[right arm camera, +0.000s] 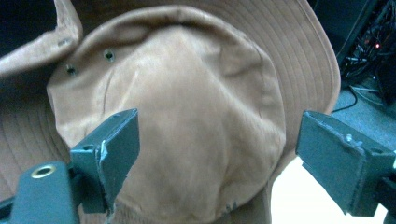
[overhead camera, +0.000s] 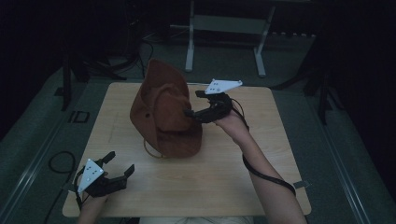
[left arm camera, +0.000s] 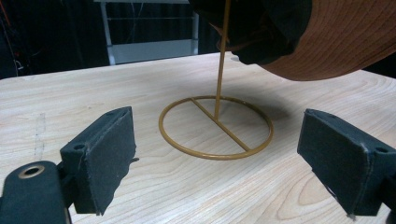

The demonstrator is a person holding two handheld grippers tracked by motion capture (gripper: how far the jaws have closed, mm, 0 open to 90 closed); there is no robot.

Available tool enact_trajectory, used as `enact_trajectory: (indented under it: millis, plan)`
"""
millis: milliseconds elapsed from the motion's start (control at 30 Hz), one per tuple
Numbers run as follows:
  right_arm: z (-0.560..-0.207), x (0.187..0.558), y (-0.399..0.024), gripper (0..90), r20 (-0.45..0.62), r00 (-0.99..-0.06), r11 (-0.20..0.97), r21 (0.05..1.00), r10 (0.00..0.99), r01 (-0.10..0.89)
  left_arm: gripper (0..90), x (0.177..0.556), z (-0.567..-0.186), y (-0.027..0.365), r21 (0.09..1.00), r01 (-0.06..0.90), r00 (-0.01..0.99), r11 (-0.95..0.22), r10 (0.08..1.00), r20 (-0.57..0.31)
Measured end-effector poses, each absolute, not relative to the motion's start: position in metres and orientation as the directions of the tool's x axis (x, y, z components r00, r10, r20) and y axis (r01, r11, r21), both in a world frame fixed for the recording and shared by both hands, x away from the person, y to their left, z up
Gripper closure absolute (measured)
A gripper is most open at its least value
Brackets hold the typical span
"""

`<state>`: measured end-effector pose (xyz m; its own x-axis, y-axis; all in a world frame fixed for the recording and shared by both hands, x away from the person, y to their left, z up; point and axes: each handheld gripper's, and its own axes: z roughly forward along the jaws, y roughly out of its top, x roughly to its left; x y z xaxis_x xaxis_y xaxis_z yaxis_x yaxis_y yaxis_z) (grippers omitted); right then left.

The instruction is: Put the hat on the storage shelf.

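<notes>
Risk sits with the thin gold wire stand (left arm camera: 216, 126) on the pale wooden table (overhead camera: 196, 186) — its brown suede wide-brimmed hat (overhead camera: 163, 112) perches tilted. The right gripper (overhead camera: 194, 103), jaws apart beside the crown, could topple it; the left gripper (overhead camera: 119, 165) waits near the table's front corner, jaws spread and empty.

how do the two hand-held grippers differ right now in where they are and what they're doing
The left hand-held gripper sits low at the table's near left corner, apart from the brown hat; the right hand-held gripper is raised against the hat's crown. The left one faces the gold wire stand with bare wood between its jaws; the right one has the crown between its jaws, pads not yet pressing. Both are open wide.
</notes>
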<state>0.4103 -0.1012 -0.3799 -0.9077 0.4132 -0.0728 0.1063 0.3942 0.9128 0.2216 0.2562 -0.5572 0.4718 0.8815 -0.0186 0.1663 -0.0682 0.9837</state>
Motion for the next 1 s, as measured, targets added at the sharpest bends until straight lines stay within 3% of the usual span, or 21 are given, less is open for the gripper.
enact_trajectory:
  millis: [667, 1000]
  plan:
    - [-0.424, 0.404, -0.150, 13.7, -0.034, -0.882, 0.397, 0.900, 0.471, 0.177, 8.0, 0.224, -0.562, 0.254, 0.981, 0.180, 0.464, -0.076, 0.886, -0.016]
    - [-0.471, 0.393, -0.174, 13.7, -0.019, -0.877, 0.416, 0.885, 0.481, 0.209, 3.4, 0.227, -0.565, 0.251, 0.974, 0.205, 0.467, -0.100, 0.884, -0.007]
